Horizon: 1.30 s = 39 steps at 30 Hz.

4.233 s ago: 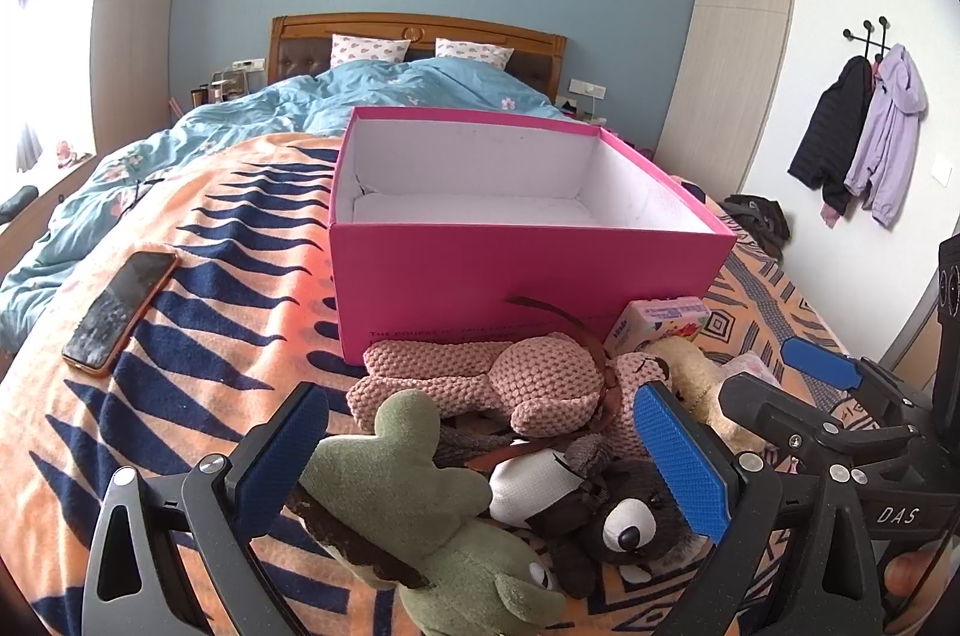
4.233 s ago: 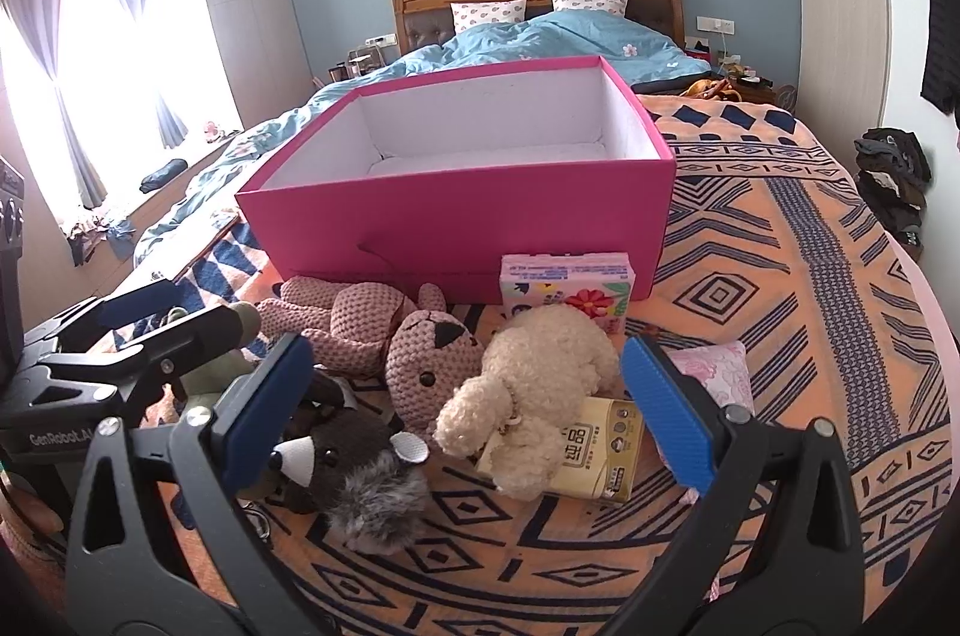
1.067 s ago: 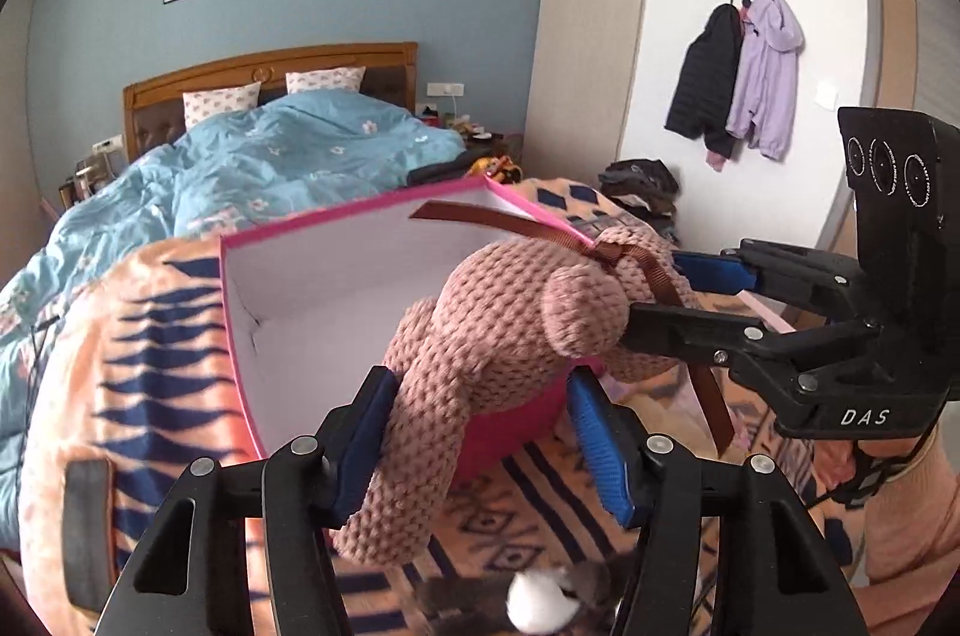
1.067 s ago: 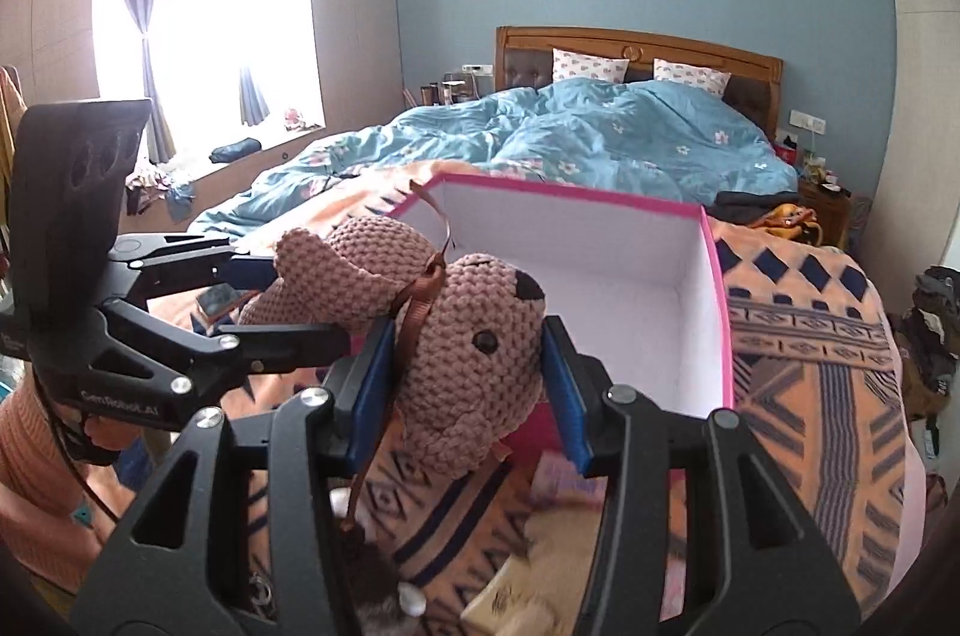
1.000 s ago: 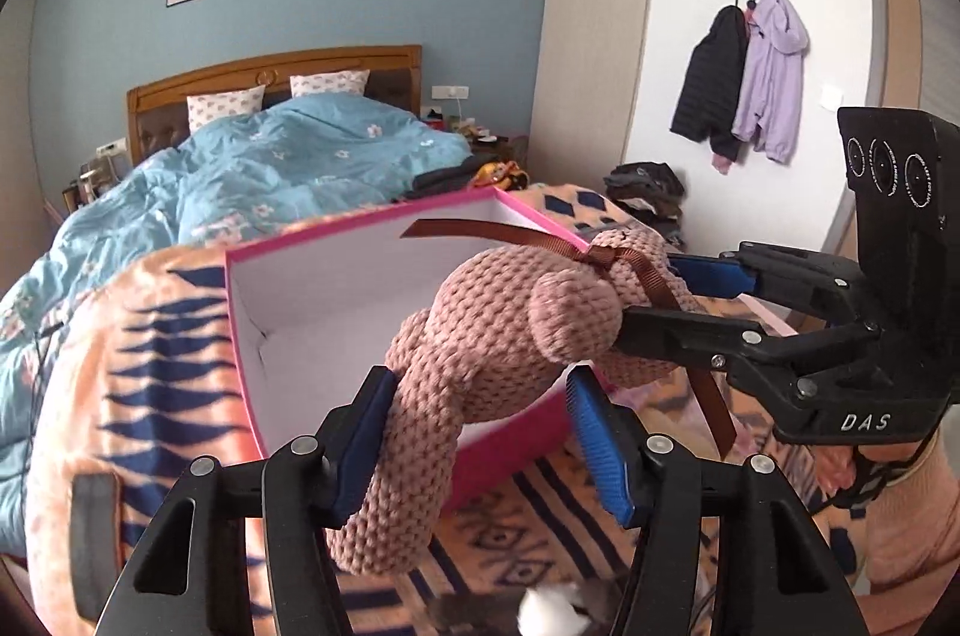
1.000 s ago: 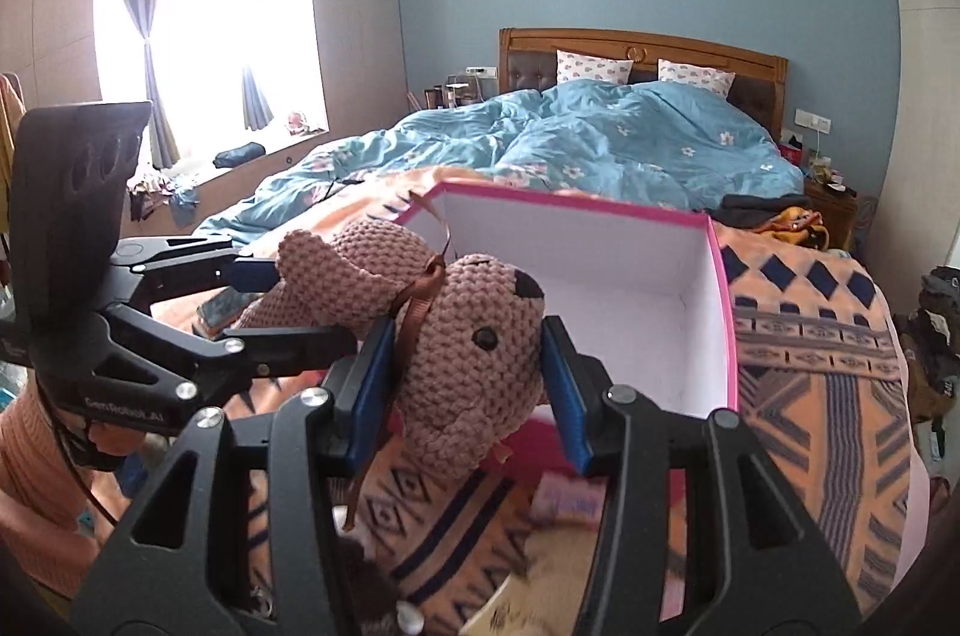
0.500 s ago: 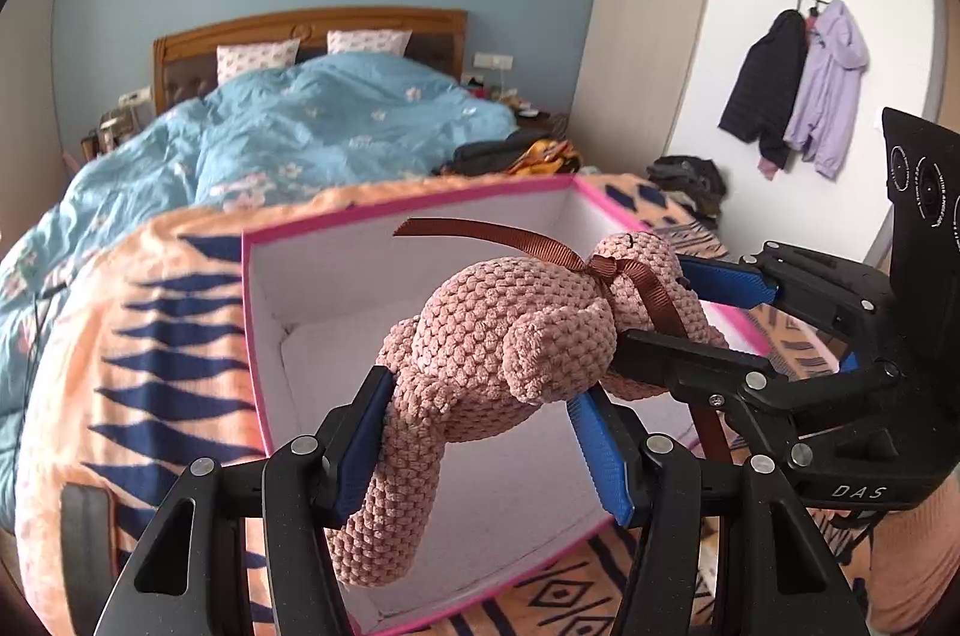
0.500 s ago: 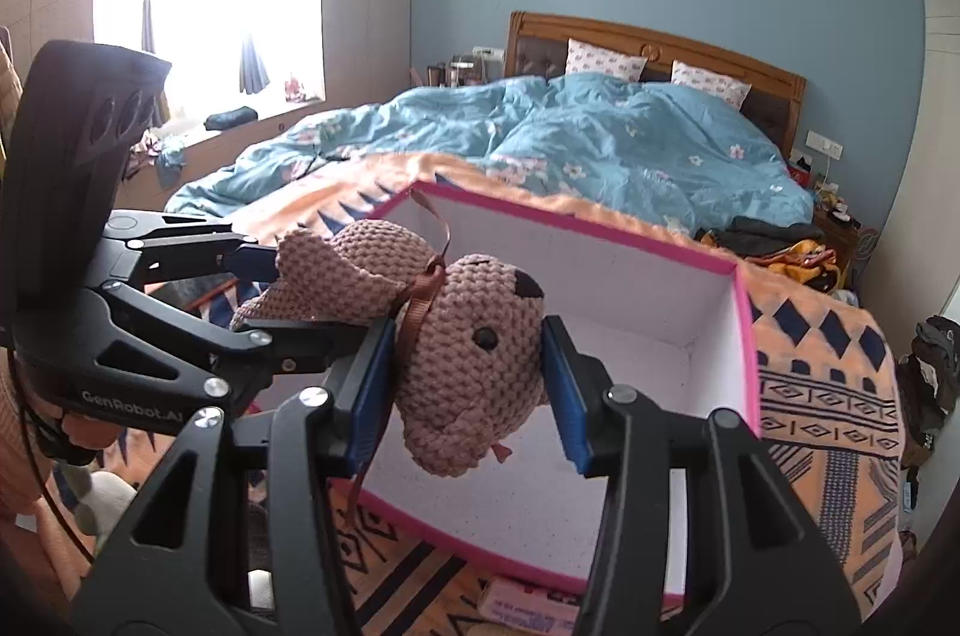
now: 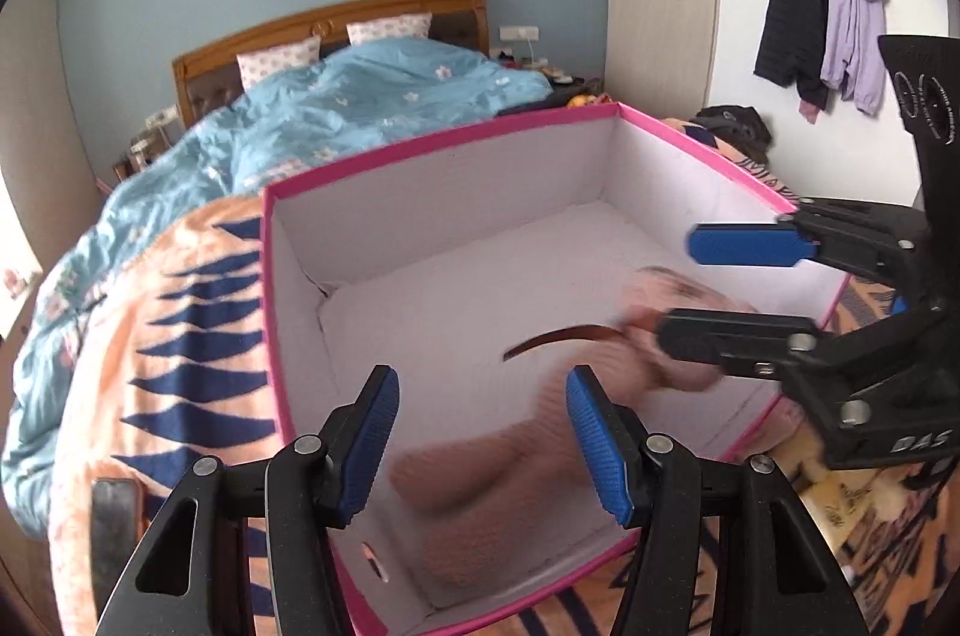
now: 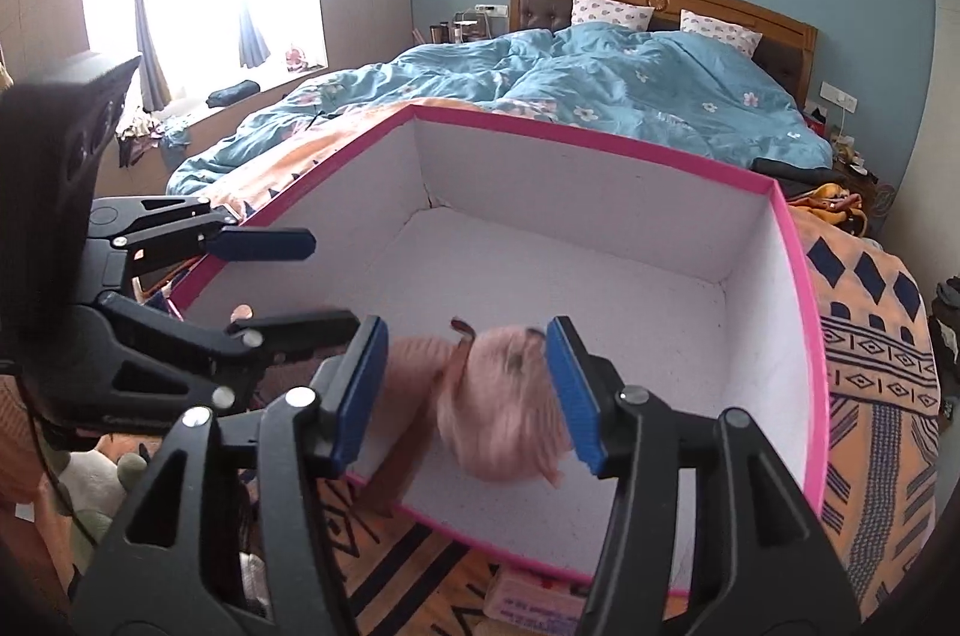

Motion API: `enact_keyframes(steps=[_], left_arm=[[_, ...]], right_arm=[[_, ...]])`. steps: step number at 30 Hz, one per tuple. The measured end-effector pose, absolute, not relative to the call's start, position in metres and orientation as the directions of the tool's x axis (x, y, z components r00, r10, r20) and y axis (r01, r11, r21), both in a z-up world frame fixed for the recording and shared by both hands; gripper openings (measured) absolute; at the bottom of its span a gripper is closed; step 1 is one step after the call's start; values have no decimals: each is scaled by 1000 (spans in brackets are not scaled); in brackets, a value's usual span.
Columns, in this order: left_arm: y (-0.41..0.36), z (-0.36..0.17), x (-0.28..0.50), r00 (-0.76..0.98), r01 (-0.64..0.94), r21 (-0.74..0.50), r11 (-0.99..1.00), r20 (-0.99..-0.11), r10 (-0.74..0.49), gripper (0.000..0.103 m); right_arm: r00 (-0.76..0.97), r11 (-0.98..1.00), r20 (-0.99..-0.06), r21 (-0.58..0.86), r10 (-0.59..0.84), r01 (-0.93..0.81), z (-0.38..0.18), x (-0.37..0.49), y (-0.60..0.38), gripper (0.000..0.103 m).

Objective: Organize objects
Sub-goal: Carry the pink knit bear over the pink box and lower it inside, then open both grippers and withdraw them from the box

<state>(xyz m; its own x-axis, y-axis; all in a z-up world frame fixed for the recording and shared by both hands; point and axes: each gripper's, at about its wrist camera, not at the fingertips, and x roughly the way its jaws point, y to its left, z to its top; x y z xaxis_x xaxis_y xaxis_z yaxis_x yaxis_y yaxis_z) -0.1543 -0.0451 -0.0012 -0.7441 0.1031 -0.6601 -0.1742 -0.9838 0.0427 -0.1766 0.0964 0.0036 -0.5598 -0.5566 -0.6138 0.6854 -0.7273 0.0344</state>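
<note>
The pink knitted bear (image 9: 480,462) with a brown ribbon is a motion blur, falling inside the pink box (image 9: 444,144); it also shows in the right wrist view (image 10: 510,414) inside the box (image 10: 600,135). My left gripper (image 9: 483,447) is open above the box's near side, its blue pads apart. My right gripper (image 10: 468,390) is open too, above the box's near edge. Each gripper appears in the other's view, the right one (image 9: 720,288) and the left one (image 10: 288,276). Neither touches the bear.
The box sits on an orange and navy patterned blanket (image 9: 180,336) on a bed with a blue duvet (image 10: 600,84). A phone (image 9: 114,534) lies left of the box. Other soft toys (image 10: 108,480) and a tissue pack (image 10: 528,606) lie in front of it.
Both grippers have opened and let go of the pink bear. It has dropped from between the pads down into the box. Both grippers have moved further over the box.
</note>
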Motion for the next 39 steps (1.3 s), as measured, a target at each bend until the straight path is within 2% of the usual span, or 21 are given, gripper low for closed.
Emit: enact_keyframes(steps=[4,11,24,28,33,39], left_arm=[[-45,-2,-153,-770,-151,97,-984,-636,55,60],[-47,-1,-159,-781,-164,84,-983,-620,77,65],[-51,4,-166,-790,-158,97,-983,-609,67,65],[-61,15,-151,-791,-182,28,-983,-598,130,70],[-67,20,-126,-801,-197,17,-980,-580,151,75],[-69,17,-104,-796,-206,-2,-978,-582,169,75]], right_arm=[[-566,-734,-609,40,-556,678,3,-169,104,60],[-569,-744,-603,64,-559,665,-3,-169,106,60],[-543,-726,-552,179,-633,664,17,-150,119,60],[-529,-693,-503,219,-683,687,36,-125,136,60],[-535,-677,-464,219,-706,703,48,-95,156,69],[-562,-720,-490,225,-666,656,39,-86,177,69]])
